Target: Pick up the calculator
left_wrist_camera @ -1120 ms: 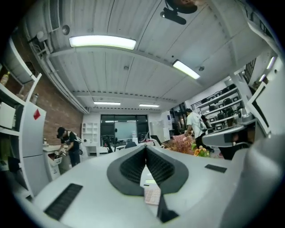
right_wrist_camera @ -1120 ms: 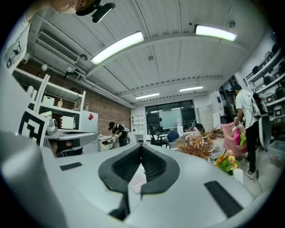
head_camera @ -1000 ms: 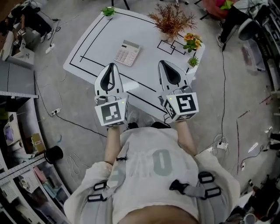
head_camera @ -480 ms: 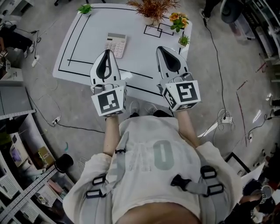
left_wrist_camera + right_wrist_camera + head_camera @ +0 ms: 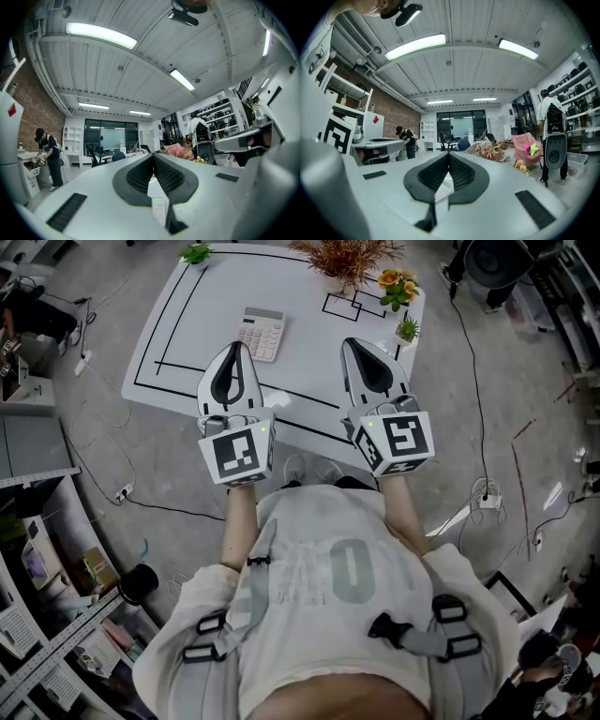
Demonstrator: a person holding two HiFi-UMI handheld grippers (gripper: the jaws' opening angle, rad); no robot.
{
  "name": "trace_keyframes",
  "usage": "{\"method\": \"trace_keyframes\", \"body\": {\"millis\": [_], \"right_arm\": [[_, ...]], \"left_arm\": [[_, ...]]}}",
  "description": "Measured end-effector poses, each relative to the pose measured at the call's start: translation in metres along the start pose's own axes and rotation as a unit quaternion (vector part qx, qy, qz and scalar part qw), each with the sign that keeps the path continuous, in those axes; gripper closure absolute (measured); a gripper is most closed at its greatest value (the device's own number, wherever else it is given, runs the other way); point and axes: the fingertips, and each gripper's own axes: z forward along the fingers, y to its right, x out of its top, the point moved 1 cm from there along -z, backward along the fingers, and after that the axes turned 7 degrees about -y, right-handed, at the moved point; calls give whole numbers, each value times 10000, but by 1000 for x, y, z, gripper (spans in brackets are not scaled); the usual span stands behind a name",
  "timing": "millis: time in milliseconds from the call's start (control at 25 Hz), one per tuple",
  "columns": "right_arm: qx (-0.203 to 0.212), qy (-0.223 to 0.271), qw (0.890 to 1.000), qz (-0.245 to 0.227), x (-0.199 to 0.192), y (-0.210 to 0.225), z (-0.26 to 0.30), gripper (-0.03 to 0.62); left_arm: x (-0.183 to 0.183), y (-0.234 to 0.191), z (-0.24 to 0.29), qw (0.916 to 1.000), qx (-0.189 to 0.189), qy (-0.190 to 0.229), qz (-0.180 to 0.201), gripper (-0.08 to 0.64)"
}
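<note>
The pale calculator (image 5: 262, 334) lies flat on the white table (image 5: 309, 352), inside its black marked lines. My left gripper (image 5: 234, 345) hovers over the table's near part, its tip just left of the calculator and a little nearer to me. It is shut with nothing in it. My right gripper (image 5: 353, 341) hangs level to the calculator's right, well apart from it, also shut and holding nothing. In the left gripper view the left gripper (image 5: 153, 154) has its pads meeting at the tip. The calculator's keys (image 5: 158, 209) show through the gap below. In the right gripper view the right gripper (image 5: 449, 152) is likewise shut.
A dried brown plant (image 5: 347, 259), orange flowers (image 5: 394, 282) and a small green plant (image 5: 407, 329) stand at the table's far right. Another green plant (image 5: 197, 253) marks the far left corner. Cables cross the floor (image 5: 112, 446); shelves line the left.
The head view has shifted, so the table sits a little differently in the picture. Both grippers stay shut and side by side over the table's near part.
</note>
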Motion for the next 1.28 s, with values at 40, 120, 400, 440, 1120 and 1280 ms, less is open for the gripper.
{"method": "trace_keyframes", "body": {"millis": [40, 120, 400, 440, 1120, 1280], "right_arm": [[6, -2, 10000, 10, 0, 0, 1, 584], [11, 5, 10000, 28, 1, 0, 3, 584], [77, 11, 9999, 78, 1, -3, 7, 584], [80, 13, 9999, 77, 1, -4, 7, 584], [862, -417, 9944, 450, -9, -19, 28, 160], [939, -463, 9935, 440, -10, -20, 33, 160]], "left_arm": [[-1, 0, 0, 10000, -9, -22, -6, 539], [-3, 2, 2, 10000, -93, -25, -12, 540], [-3, 3, 1, 9998, -191, 10, -5, 538], [-3, 2, 1, 9998, -188, 6, -10, 539], [-4, -2, 6, 9999, -156, -19, 67, 538], [-6, -5, 7, 9999, -118, -43, 64, 538]]}}
